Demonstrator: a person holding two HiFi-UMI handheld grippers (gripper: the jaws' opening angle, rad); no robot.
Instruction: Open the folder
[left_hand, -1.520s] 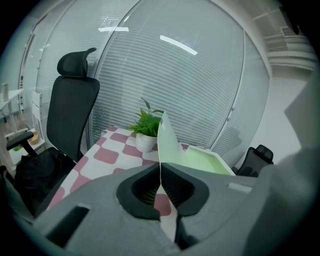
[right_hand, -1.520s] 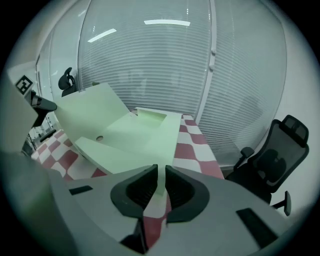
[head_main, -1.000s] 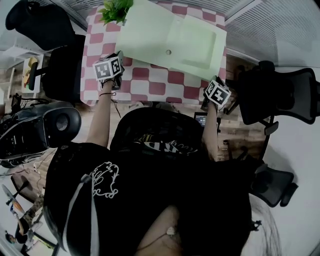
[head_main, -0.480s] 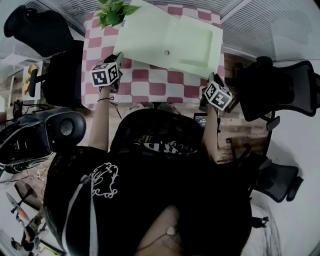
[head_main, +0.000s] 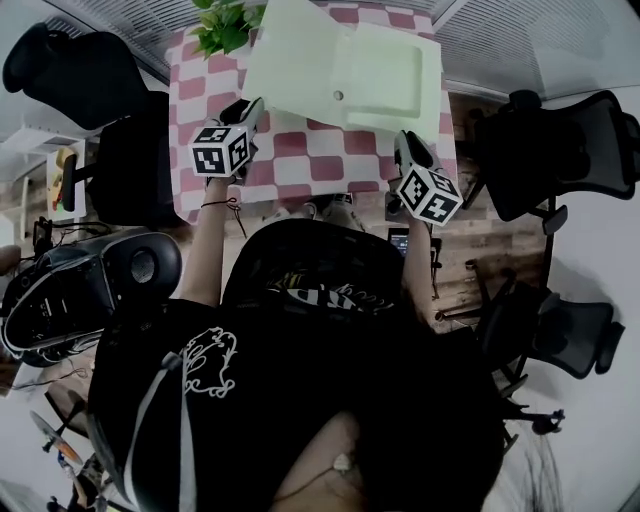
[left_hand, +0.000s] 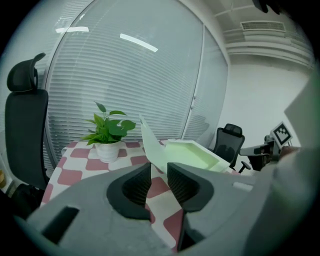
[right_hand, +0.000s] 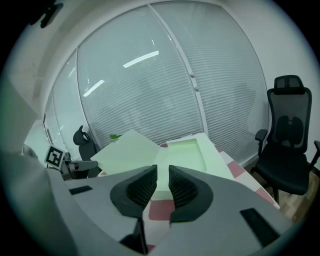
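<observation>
1. Already the folder (head_main: 345, 70) lies opened along the far edge of the table (head_main: 300, 165), reaching toward its far right corner. Its tray half (head_main: 395, 80) sits flat with the hollow facing up, while the cover (head_main: 290, 50) rises tilted from the spine on the left and does not lie flat
2. Judged from that, the opening itself looks done; at most the cover remains to be laid down fully
3. If it is to go flat, press near the cover's free edge, not at the spine, and ease it over slowly, since a folder this light would probably slide on the checked cloth
4. Steady the tray half from the table's right edge with the other gripper. A light touch on its rim should be enough, because a hard squeeze might dent the thin wall
5. The left gripper (left_hand: 159, 170) hangs above the near left part of the table, apart from the folder. Its jaws have just been opening and stand a narrow gap apart with nothing between them, so they would need to part further before they could take the cover's edge
6. The right gripper (right_hand: 163, 172) is by the near right corner, also clear of the folder. Its jaws have just been closing a little, leaving a slim gap, and they hold nothing
7. A potted plant (head_main: 225, 25) stands at the far left corner, near the cover, so swing the cover down short of it
</observation>
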